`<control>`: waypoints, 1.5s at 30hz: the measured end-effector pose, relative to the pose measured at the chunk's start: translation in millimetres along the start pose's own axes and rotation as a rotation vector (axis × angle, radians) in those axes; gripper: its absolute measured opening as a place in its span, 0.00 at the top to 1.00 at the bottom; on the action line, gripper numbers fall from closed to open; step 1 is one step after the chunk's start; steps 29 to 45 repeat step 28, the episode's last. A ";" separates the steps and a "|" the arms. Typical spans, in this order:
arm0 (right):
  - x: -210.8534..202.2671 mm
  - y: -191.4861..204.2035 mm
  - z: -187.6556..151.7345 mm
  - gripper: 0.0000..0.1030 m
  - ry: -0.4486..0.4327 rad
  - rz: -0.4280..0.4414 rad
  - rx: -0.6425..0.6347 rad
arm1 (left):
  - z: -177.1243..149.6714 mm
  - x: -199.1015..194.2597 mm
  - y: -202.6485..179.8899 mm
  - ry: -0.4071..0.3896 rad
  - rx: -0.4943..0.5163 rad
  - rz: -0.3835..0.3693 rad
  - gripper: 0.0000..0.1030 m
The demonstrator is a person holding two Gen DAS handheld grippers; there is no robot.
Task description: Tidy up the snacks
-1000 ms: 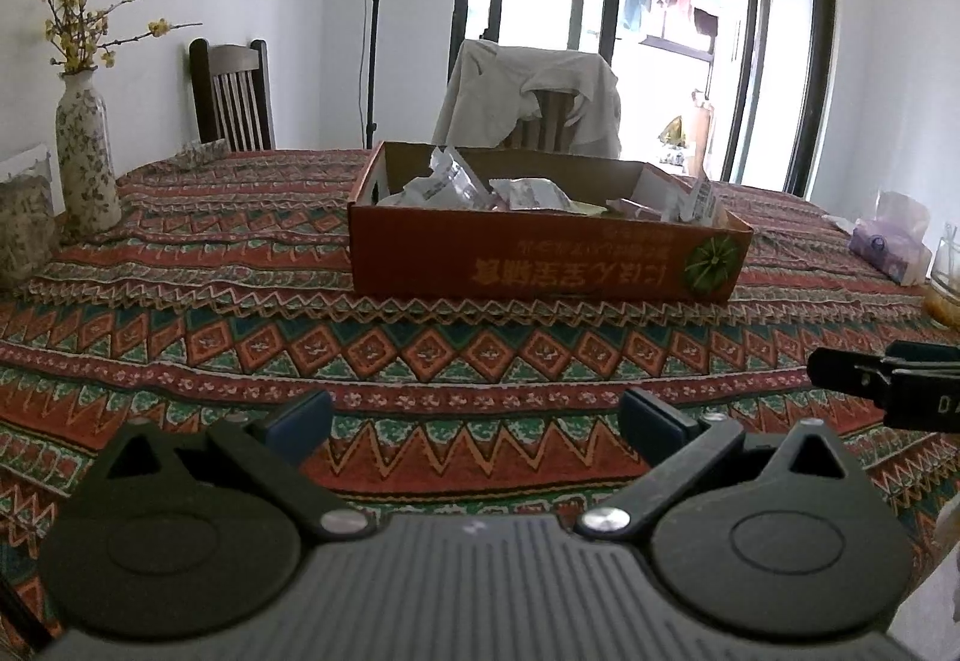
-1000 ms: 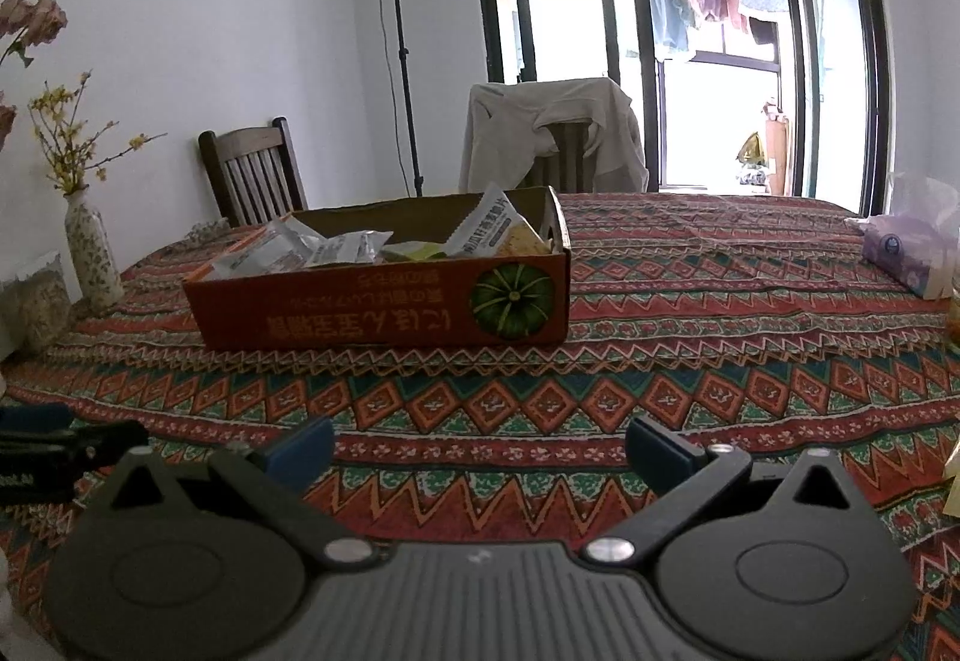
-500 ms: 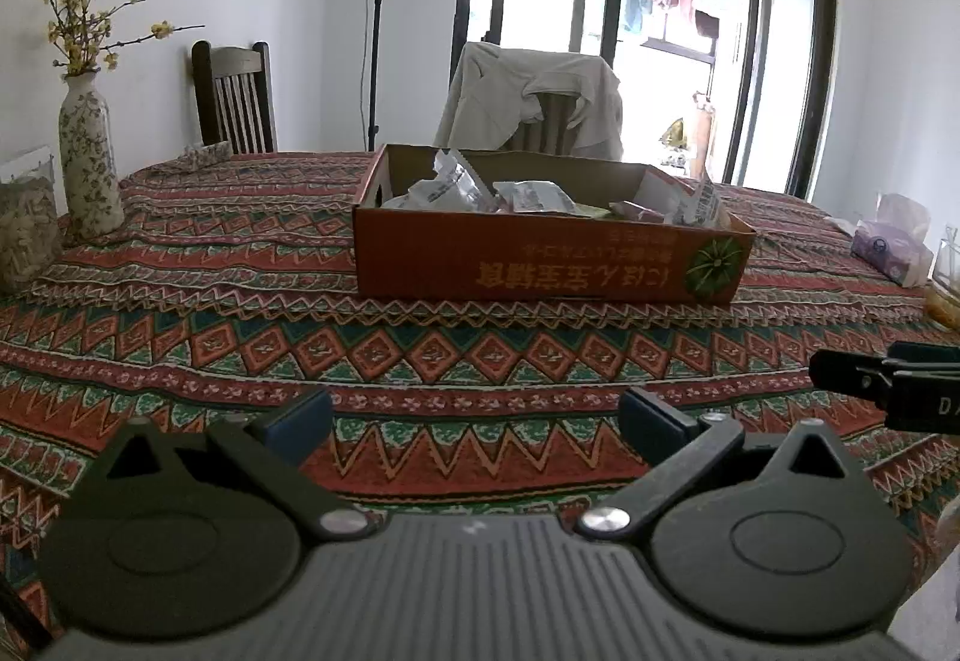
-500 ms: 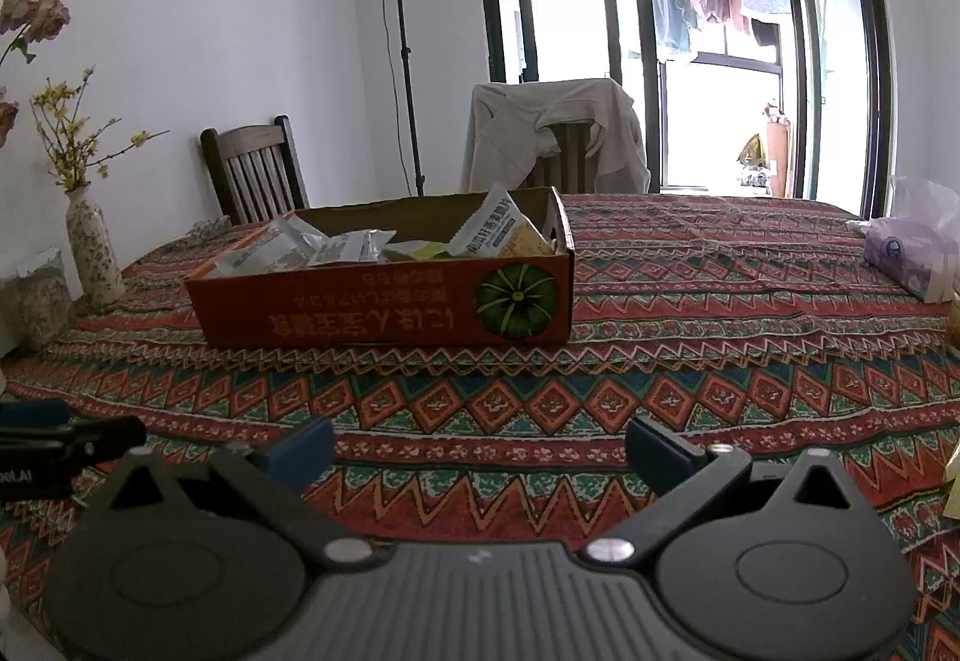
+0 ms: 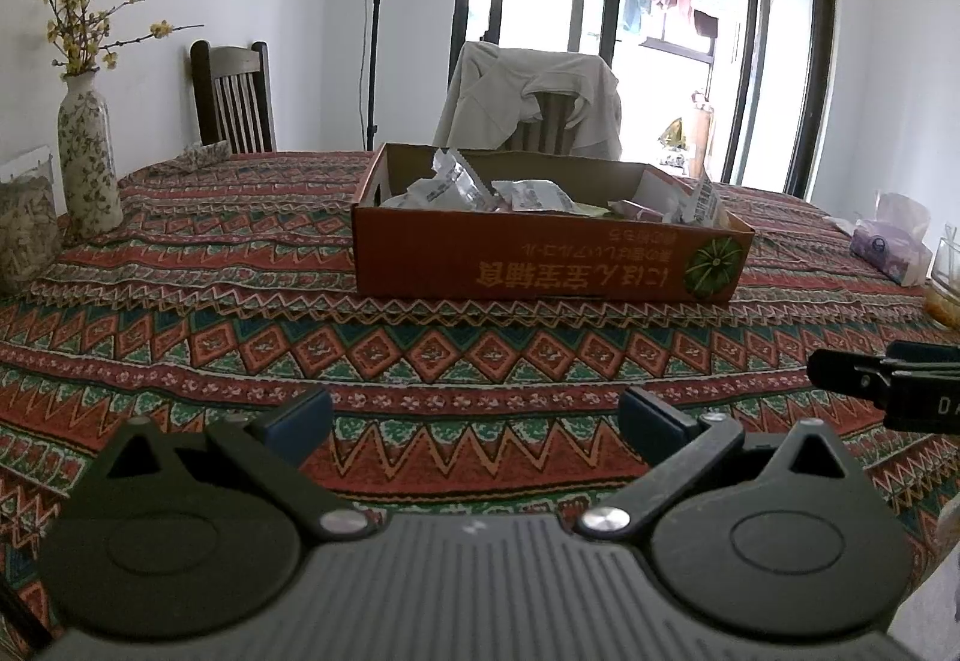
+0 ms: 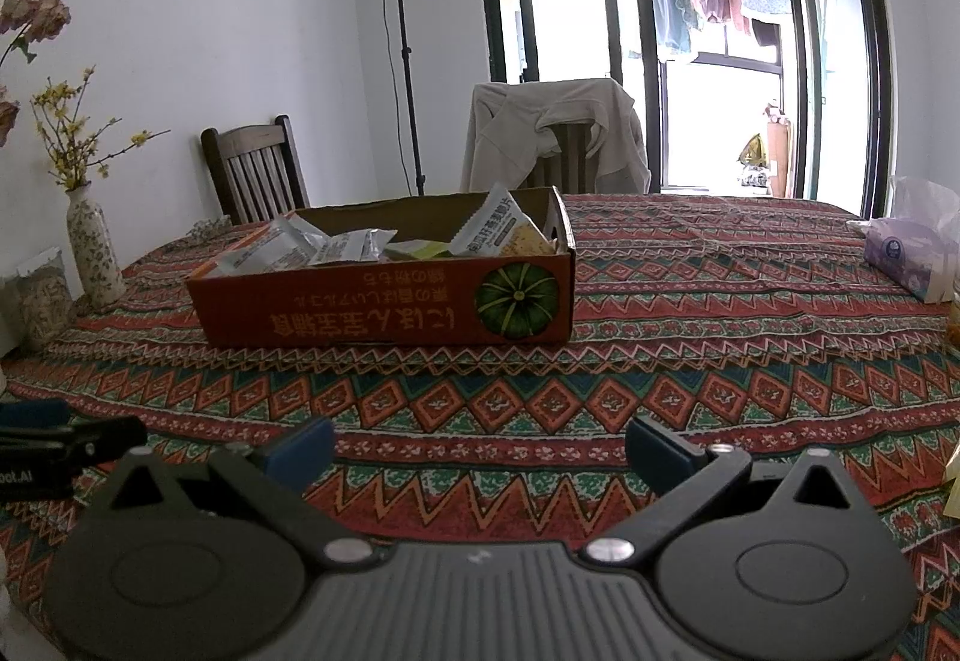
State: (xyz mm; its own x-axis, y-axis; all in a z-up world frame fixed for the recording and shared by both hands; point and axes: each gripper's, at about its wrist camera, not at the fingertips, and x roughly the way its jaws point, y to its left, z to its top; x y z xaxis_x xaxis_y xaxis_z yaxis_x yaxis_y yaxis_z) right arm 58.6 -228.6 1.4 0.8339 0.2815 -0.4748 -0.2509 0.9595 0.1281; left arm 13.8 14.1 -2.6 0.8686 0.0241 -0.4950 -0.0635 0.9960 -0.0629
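Observation:
An orange cardboard box point(image 5: 540, 265) with a pumpkin print stands on the patterned tablecloth, also in the right wrist view point(image 6: 384, 301). It holds several snack packets point(image 5: 456, 187), silver and white ones on the left point(image 6: 312, 247) and a cracker packet point(image 6: 501, 229) leaning at its right end. My left gripper point(image 5: 474, 421) is open and empty, low over the cloth well in front of the box. My right gripper point(image 6: 480, 448) is open and empty too, at the same distance. Each gripper's tip shows at the edge of the other's view.
A floral vase point(image 5: 87, 169) and a jar point(image 5: 21, 229) stand at the table's left edge. A tissue pack point(image 6: 912, 253) lies at the far right. Two chairs, one draped with a jacket point(image 5: 528, 97), stand behind the table.
Both views have shifted very slightly; the box sits a touch lower and closer in frame. Both grippers stay open and empty.

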 end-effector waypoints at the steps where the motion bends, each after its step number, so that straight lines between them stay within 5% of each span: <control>1: -0.1 0.0 0.0 0.00 0.000 -0.001 0.000 | 0.1 -0.2 0.2 0.000 0.001 0.000 0.00; 45: 2.2 1.5 -3.3 0.00 0.007 0.001 -0.003 | -1.7 -0.5 -1.1 -0.006 0.001 -0.038 0.00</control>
